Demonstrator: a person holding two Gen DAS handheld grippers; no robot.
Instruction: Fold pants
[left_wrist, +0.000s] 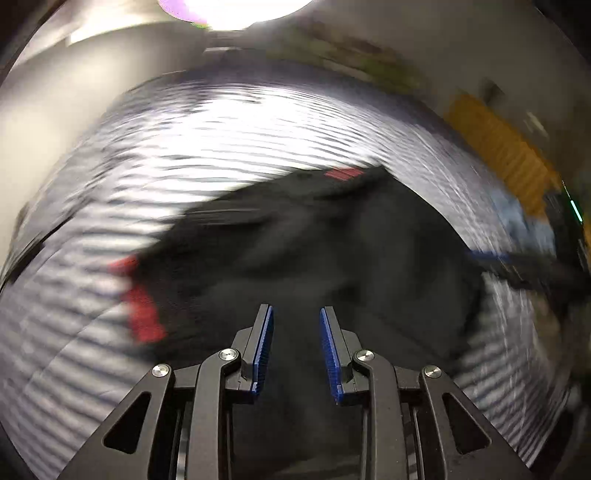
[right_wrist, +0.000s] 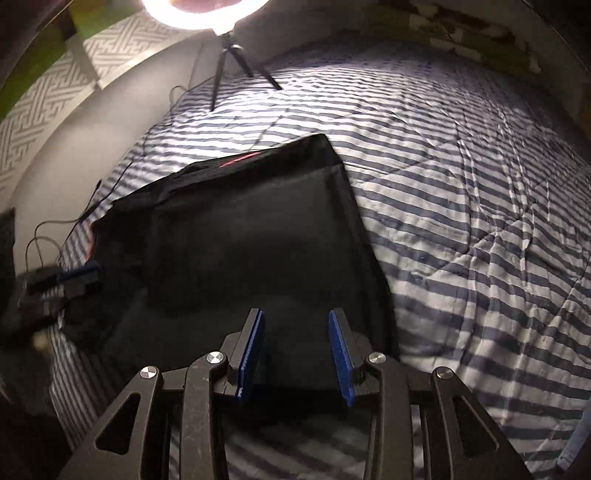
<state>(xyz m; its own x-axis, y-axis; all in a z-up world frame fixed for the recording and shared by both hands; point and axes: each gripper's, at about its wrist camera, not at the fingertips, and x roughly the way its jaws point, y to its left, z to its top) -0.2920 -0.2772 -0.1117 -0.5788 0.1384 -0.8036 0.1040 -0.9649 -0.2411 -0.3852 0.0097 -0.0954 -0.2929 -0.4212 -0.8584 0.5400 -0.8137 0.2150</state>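
**Black pants, part-folded, on striped bed — both claws open**

Item: black pants (right_wrist: 258, 236) with red trim, lying flat on the blue-and-white striped bedspread (right_wrist: 461, 206). In the right wrist view they form a broad dark slab with a straight right edge and a squared far corner; a thin red line shows near the far edge. How many layers are stacked cannot be told.

Long axis: runs away from the right claw (right_wrist: 297, 345), from just under its fingertips towards the far end of the bed, leaning slightly left.

Right claw: jaws apart, nothing between the blue pads; it hovers over the near end of the pants, close to the near right corner.

Left claw (left_wrist: 296, 345): jaws likewise apart and empty. Its view is heavily motion-blurred; the pants (left_wrist: 314, 251) fill the middle ground directly ahead, with red patches at the left edge and at the far edge. Seen from the right wrist, the left claw (right_wrist: 79, 277) sits at the left margin of the pants, beside or just over the cloth; contact cannot be told.

Other: ring light on a tripod (right_wrist: 236, 55) at the far end of the bed, with a cable trailing along the left side.

Judgement: the two claws flank the near end, right nearer the right corner, left nearer the left edge. A further fold along the long axis would probably start from these near corners, carried away towards the far edge.
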